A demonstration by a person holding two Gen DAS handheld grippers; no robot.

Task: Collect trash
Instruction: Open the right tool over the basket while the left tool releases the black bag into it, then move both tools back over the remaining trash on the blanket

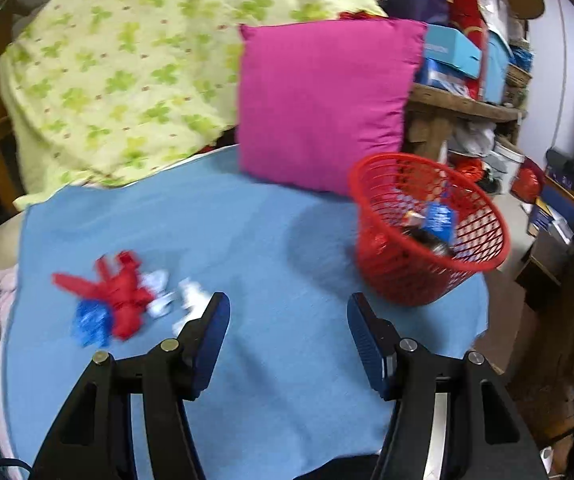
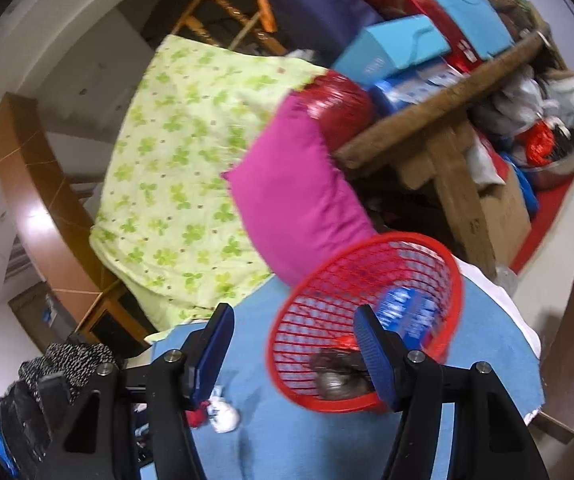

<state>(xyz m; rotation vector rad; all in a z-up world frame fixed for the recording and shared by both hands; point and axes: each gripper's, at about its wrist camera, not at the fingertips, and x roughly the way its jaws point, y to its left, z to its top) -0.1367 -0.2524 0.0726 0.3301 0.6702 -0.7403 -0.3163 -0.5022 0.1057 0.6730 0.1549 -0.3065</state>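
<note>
A red mesh basket stands on the blue cloth at the right and holds a blue wrapper and dark scraps. It also shows in the right wrist view, with the blue wrapper inside. A heap of red, blue and white trash lies on the cloth at the left. My left gripper is open and empty above the cloth, between the heap and the basket. My right gripper is open and empty, its right finger over the basket. White crumpled trash lies below its left finger.
A magenta cushion and a green-patterned quilt lie behind on the blue cloth. A wooden shelf with boxes stands right of the cushion. The cloth's edge drops to the floor at the right.
</note>
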